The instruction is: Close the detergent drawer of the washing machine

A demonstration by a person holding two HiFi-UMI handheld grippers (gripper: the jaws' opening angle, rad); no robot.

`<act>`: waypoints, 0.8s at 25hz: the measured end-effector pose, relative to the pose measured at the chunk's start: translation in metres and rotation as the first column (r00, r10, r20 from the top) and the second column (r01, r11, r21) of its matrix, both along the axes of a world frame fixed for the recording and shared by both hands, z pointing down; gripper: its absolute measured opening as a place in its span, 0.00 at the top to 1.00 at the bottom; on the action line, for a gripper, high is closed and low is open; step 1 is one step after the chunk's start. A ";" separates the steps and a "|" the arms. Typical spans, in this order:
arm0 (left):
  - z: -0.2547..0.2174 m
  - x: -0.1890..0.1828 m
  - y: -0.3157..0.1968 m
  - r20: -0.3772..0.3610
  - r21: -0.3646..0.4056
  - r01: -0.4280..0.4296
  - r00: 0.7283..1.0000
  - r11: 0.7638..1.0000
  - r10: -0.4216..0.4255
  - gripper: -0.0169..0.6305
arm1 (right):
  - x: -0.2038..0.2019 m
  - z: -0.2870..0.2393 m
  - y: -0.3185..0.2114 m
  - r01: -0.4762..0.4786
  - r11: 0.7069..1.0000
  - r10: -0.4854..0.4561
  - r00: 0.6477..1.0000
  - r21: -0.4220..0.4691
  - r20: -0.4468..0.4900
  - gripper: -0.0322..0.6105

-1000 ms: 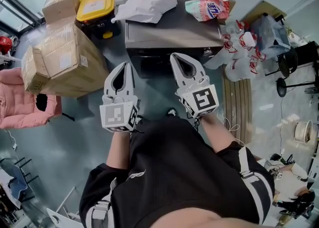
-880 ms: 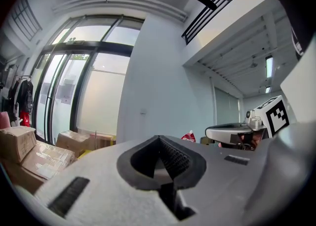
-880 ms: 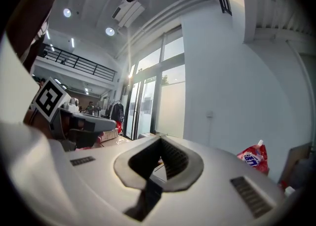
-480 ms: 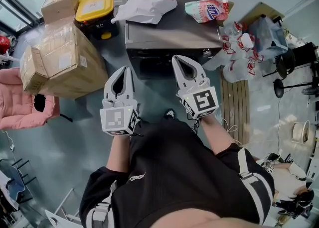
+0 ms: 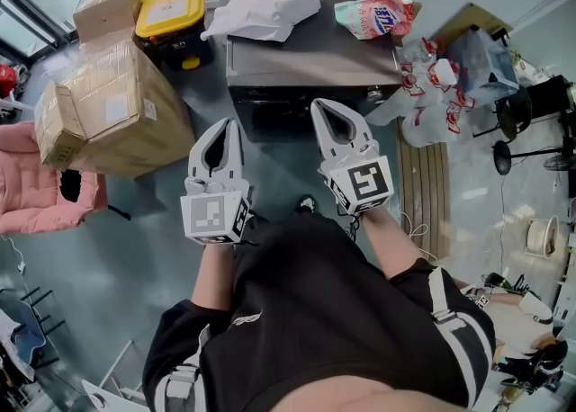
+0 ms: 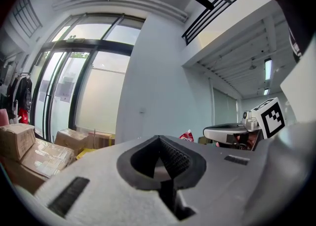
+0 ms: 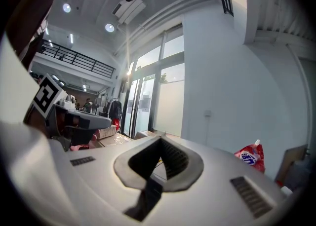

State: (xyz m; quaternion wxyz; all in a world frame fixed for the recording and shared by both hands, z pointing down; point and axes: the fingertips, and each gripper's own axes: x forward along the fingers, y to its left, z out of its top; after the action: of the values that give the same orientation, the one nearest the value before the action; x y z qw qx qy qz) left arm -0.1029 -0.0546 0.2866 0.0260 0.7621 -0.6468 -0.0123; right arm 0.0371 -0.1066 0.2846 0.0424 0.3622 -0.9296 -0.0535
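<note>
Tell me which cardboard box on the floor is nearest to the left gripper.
The biggest cardboard box, directly left of the left gripper in the head view. The smaller boxes sit farther away, beside the yellow-lidded bin.

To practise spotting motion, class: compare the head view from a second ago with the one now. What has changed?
Nothing visibly changed. The left gripper and right gripper stay where they were in front of the washing machine, jaws shut and empty; nothing was taken hold of or let go.
</note>
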 end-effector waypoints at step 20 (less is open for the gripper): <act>0.009 0.004 -0.004 0.002 -0.023 -0.023 1.000 0.999 0.023 0.96 | 0.010 0.007 -0.001 -0.039 0.999 0.039 0.999 -0.023 -0.008 0.94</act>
State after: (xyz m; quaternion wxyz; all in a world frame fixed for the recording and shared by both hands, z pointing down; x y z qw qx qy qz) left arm -0.0986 -0.0584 0.2951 0.0341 0.7691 -0.6382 -0.0036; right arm 0.0471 -0.1072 0.2919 0.0514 0.3797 -0.9227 -0.0432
